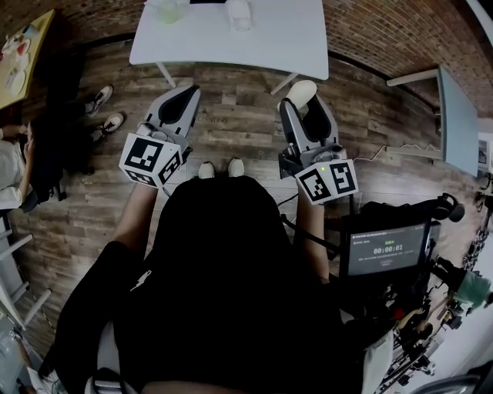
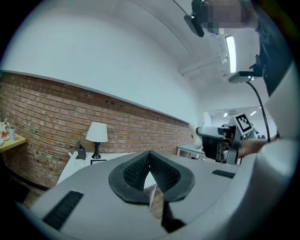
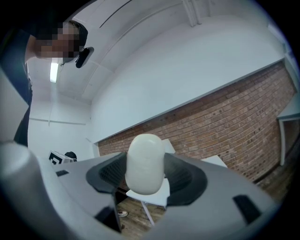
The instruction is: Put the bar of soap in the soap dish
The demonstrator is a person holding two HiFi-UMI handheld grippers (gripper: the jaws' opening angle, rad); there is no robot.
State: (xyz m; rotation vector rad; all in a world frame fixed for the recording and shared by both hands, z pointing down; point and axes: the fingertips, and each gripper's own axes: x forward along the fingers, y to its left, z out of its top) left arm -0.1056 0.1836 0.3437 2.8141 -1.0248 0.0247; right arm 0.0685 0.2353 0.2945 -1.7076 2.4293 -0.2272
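Brown wood-plank floor fills most of the head view. A white rectangular table stands across the top of it, ahead of the operator, and both tools are held over the floor short of its near edge. Left claw: ribbed pads meet at the tips with nothing between them, so it is idle. Right claw: clamped on the off-white, rounded oblong bar of soap, which stands up out of the pads, gripped at its lower half. A small white object sits at the table's far edge, just right of a pale green translucent container. It may be the soap dish, but it is too small to confirm. Progress, as judged: pick-up done, soap in hand and well apart from the table. The carry forward, the placement in the dish and the release are not yet done. Clearance: the table top between its near edge and the two far objects is bare, and nothing lies on the floor between the claws and the table. A black screen on a cluttered cart crowds the right rear, and a grey side table stands off to the right. Straight ahead looks the freest line.
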